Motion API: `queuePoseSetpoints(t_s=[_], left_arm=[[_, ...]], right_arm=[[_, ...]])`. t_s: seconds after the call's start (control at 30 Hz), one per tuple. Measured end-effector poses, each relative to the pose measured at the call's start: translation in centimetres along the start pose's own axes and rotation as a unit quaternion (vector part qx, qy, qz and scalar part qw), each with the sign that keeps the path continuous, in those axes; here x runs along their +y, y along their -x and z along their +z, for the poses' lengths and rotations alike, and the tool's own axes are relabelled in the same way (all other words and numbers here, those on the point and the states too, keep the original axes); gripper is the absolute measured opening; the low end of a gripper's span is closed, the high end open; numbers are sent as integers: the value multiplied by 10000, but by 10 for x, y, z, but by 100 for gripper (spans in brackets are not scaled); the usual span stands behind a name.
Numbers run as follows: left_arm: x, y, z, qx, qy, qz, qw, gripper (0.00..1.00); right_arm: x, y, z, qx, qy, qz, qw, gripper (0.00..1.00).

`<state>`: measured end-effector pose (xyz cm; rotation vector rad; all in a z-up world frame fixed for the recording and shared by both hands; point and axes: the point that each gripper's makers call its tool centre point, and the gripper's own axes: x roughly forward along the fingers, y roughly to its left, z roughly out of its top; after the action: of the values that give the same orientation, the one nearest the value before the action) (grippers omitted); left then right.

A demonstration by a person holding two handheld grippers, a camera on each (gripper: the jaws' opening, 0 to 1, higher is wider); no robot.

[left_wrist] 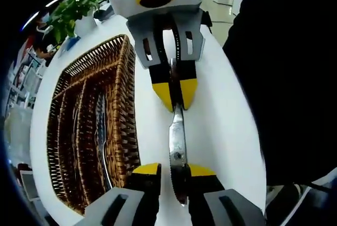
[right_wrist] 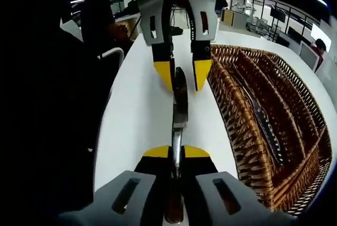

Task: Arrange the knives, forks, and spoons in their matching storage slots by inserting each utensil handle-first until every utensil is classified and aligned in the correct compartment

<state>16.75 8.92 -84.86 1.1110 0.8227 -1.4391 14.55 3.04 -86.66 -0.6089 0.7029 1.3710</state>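
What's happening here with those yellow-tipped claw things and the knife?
A person is holding a clamp tool in each hand, and both are closed on one serrated steel table knife above a white table. The left gripper clamps the blade end, and the right gripper holds the handle end. Beside them sits a brown wicker cutlery tray with long compartments; some cutlery already lies in it. The knife is not yet in a slot.

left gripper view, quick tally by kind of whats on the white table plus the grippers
Table knife, held at both ends: 1
Grippers, left gripper and right gripper: 2
Wicker cutlery tray: 1
Potted plant: 1
Total: 5
Utensils lie in the tray's slots, too dim to count.
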Motion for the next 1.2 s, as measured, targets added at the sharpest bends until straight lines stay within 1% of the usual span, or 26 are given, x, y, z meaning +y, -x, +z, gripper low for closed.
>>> queuePoseSetpoints(t_s=[0.03,0.1,0.2,0.33,0.43,0.5,0.53,0.6,0.63,0.67,0.7,0.8,0.97,1.03,1.07,1.1,1.13,1.2], left_arm=[[1,1,0,-25,34,8,10000,24],[1,1,-1,-65,149,37,9999,24],[-6,-3,-2,-128,301,-88,9994,25],[-11,-8,-1,-159,312,-150,9993,27],[-10,-9,3,-227,266,-101,9993,23],[-9,-8,3,-206,251,-81,9994,13],[-8,-7,3,-194,239,-70,9995,13],[-11,-5,4,-223,334,-194,9990,12],[-9,-3,5,-288,316,-140,9990,12],[-9,-2,6,-340,336,-164,9987,12],[-10,-1,7,-384,451,-210,9980,12],[-12,0,7,-375,548,-260,9975,11],[-12,-1,6,-346,544,-268,9976,11],[-13,0,5,-354,674,-318,9966,11],[-14,0,5,-356,727,-336,9962,11],[-13,1,4,-356,715,-330,9963,11],[-13,1,4,-355,692,-314,9965,11],[-13,2,3,-363,674,-301,9966,11]], right_arm=[[0,0,0,0,-3,0,10000,3],[0,1,-1,15,-4,-21,10000,3],[0,1,0,-21,-43,-40,10000,3],[-2,3,5,-107,-112,-60,9999,3],[-2,3,10,-171,-141,-64,9997,3],[0,2,13,-192,-128,-31,9997,3],[1,1,13,-170,-58,-32,9998,3],[2,1,12,-163,-84,-20,9998,4],[1,0,11,-154,-135,-36,9998,4],[1,0,10,-164,-132,-22,9998,4],[1,0,10,-181,-143,-2,9997,4],[1,-1,11,-214,-114,-9,9997,5],[1,-4,11,-231,-116,-17,9997,6],[0,-4,11,-237,-97,-41,9997,7],[-1,-5,8,-174,-77,-80,9998,8],[-4,-6,1,-16,0,-208,9998,11],[-3,-8,-4,16,22,-212,9998,15],[-3,-3,-4,-94,-15,-229,9997,17]])
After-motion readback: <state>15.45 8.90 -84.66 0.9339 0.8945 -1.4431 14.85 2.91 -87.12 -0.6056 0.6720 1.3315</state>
